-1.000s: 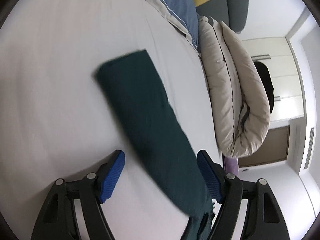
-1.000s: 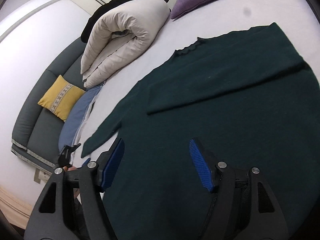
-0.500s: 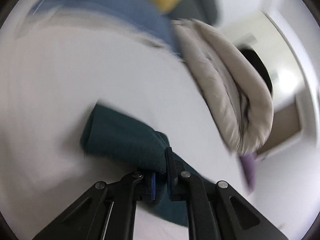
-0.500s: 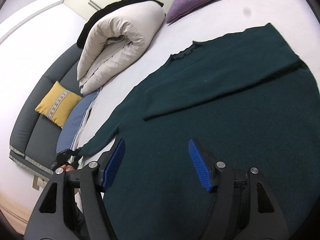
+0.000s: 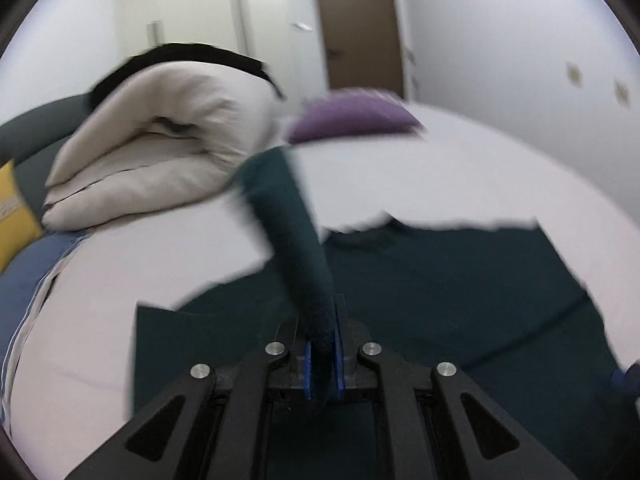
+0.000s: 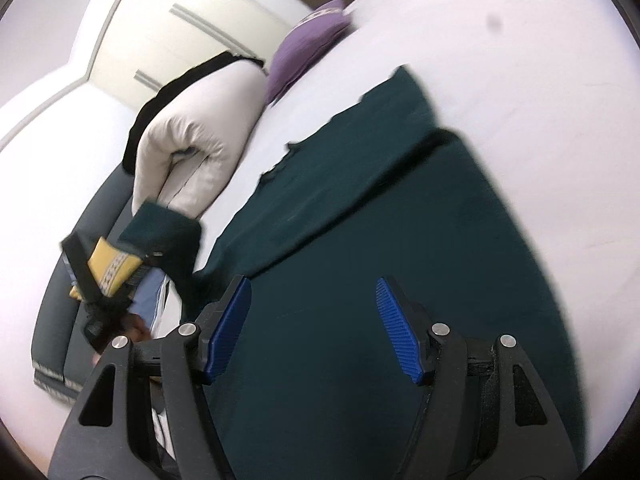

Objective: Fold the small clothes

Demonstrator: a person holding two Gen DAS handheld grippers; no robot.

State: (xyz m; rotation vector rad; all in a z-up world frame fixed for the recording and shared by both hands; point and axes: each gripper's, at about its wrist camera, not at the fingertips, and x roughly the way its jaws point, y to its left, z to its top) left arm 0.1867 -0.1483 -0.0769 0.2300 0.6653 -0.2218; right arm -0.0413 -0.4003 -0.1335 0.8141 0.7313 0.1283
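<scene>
Even soft light — motion blur throughout, fisheye bending, dark corners.

A: Where is free room?
B: White bed sheet right of the green sweater is bare.
A: Obstacles?
B: Folded beige duvet and purple cushion at far side, sofa at left edge.

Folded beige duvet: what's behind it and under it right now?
Behind the beige duvet lies something black, only its edge showing, with white wardrobe doors beyond. Under it is the white bed sheet; a grey sofa sits alongside. Anything tucked inside the fold is hidden.
</scene>
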